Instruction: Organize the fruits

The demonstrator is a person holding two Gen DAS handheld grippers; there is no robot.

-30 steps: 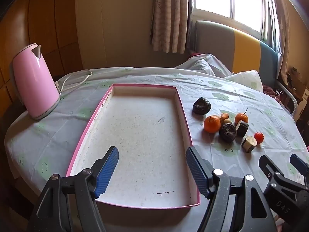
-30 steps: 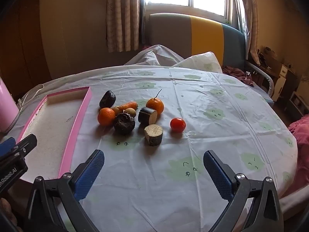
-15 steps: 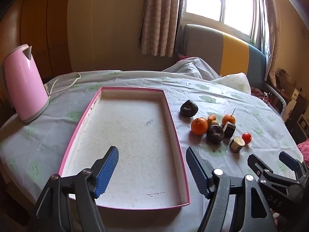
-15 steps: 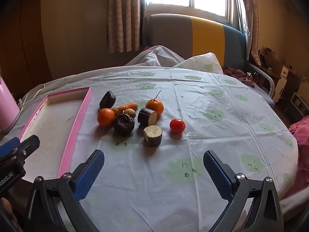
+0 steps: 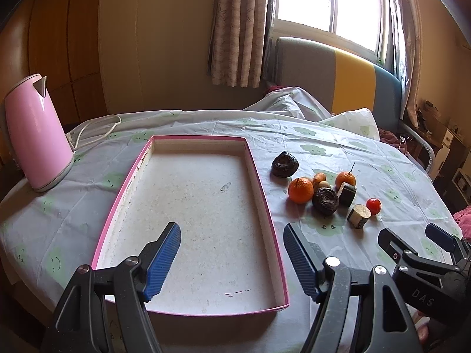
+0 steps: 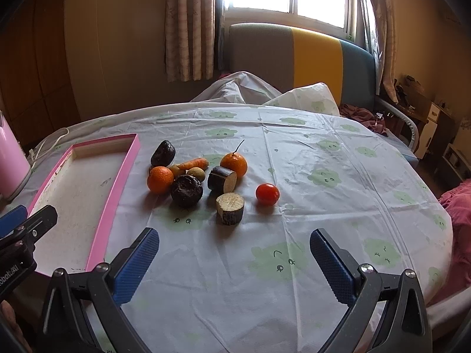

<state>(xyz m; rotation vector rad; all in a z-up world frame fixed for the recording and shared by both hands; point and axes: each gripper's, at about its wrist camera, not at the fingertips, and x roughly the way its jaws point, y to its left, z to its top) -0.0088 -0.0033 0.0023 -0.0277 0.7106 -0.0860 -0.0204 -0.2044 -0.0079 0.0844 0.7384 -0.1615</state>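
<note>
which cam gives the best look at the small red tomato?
Right wrist view. The small round red tomato sits near frame centre, apart from the other produce and unobstructed, ahead of the open right tongs. In the left wrist view it is smaller, off to the right, beside the cut log-like piece.

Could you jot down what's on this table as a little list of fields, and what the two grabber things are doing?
Surface: round table under a patterned cloth
Tray: pink tray, nothing inside
Produce: loose cluster right of the tray; two oranges, tomato, carrot, dark wrinkled fruits, cut stem pieces
Kettle: pink kettle, left of the tray
Left gripper: open, above the tray
Right gripper: open, holding nothing
</note>
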